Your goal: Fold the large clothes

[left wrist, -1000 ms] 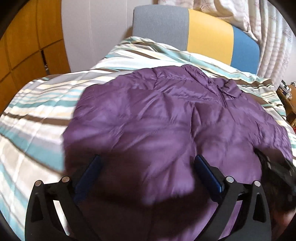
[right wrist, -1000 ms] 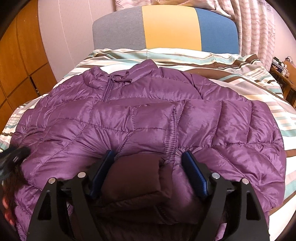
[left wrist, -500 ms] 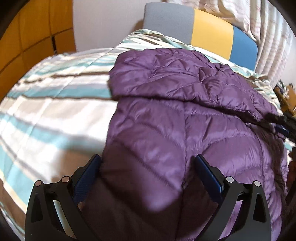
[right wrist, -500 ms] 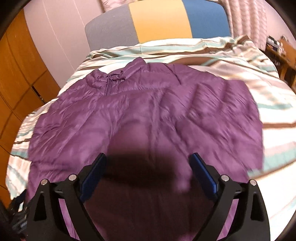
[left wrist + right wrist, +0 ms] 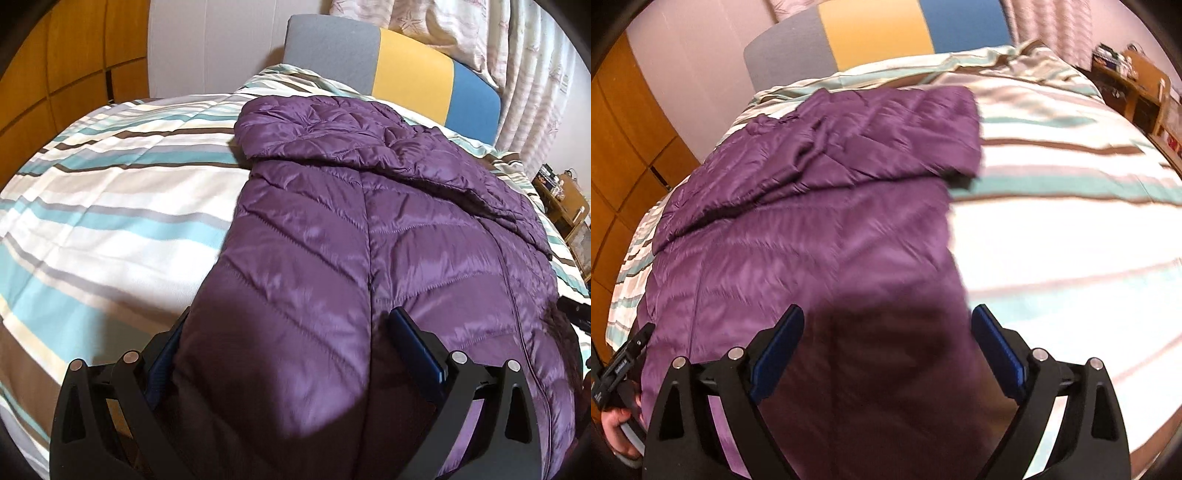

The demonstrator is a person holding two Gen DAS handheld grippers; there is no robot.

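Both claws, left [image 5: 288, 347] and right [image 5: 886, 343], spread over purple quilted puffer jacket [image 5: 388, 240], long axis toward headboard [image 5: 410, 70], on striped bed [image 5: 110, 206].

A home bedroom: striped bedding [image 5: 110, 206], upholstered headboard [image 5: 399, 62], curtains [image 5: 532, 74], wooden wardrobe [image 5: 74, 66].

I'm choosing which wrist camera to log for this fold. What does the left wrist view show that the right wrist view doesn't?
Only the left wrist view shows the left gripper with its jaws wide apart around the jacket's hem, plus sharp quilting seams. Only the right wrist view shows the right gripper, also wide apart, and the person's left hand. Both show the purple jacket on the striped bedspread and the headboard.
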